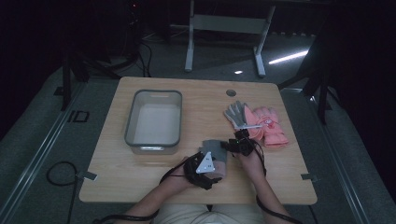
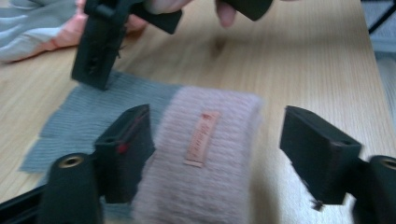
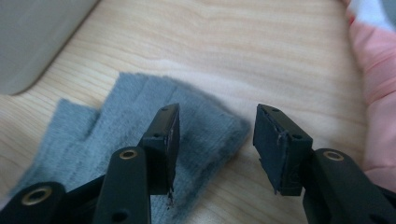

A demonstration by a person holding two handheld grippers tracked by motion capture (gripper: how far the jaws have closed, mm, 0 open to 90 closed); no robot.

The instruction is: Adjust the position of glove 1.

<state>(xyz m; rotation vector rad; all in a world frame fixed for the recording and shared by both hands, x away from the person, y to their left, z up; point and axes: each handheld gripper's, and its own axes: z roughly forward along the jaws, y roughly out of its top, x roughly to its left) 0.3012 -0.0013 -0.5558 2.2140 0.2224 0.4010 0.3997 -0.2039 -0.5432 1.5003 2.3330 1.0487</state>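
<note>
Wooden table point(image 1: 140, 172), person seated at near edge. Grey bin point(image 1: 154, 121) stands left of centre. Pink gloves point(image 1: 270, 127) lie at right, a grey glove point(image 1: 237, 114) partly over them. Near the front edge, between the hands, lies a grey knit glove point(image 2: 88, 109) with fuzzy mauve cuff point(image 2: 205, 154), flat on the wood. Left gripper point(image 2: 215, 154) straddles the cuff, jaws apart, one pad just against the fuzz, the other clear. Right gripper point(image 3: 215, 140) hangs over the glove's finger end, jaws apart, nothing pinched between them.
</note>
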